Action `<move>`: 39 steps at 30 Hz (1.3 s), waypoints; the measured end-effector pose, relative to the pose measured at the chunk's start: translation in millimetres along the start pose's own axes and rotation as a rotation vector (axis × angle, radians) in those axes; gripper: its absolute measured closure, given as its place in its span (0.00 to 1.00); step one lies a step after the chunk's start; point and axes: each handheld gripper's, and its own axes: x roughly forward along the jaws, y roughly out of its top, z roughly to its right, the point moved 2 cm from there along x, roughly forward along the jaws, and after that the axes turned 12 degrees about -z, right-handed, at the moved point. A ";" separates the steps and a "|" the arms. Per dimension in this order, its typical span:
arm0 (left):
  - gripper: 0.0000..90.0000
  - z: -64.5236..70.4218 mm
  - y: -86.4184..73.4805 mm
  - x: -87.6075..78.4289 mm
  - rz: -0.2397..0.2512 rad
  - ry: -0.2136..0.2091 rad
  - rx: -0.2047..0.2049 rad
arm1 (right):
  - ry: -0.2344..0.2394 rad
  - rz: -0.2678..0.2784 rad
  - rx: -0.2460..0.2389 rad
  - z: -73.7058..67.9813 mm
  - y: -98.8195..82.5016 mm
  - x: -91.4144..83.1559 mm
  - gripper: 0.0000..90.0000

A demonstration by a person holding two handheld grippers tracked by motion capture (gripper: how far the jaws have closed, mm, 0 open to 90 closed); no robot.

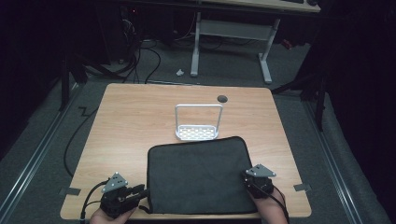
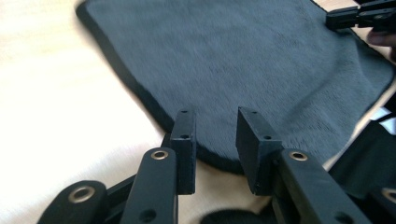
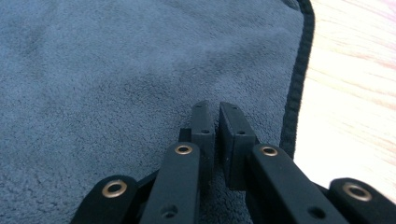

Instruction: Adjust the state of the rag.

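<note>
Dark grey cloth [image 1: 198, 175], plush with a black stitched hem, lies flat on the near half of the wooden desk [image 1: 126, 116], before a white rack [image 1: 198, 122]. Left gripper [image 2: 215, 135] stands released over its corner; right gripper [image 3: 217, 122], barely parted, grasps nothing.

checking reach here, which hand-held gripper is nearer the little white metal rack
Right, by a slim margin. The right hand-held gripper sits at the dark cloth's near right edge, below the rack; the left hand-held gripper is at the cloth's near-left corner.
</note>
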 end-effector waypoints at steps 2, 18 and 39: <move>0.79 -1.6 9.6 15.4 -0.040 0.011 0.045 | -0.002 -0.001 0.000 0.8 -0.6 -0.2 0.95; 0.91 -30.3 56.6 64.1 -0.137 0.110 0.083 | -0.004 -0.019 0.007 1.0 -12.6 -9.9 0.96; 0.64 -52.3 63.2 47.2 0.045 0.150 0.023 | 0.094 0.103 -0.059 -44.7 17.0 -27.2 0.83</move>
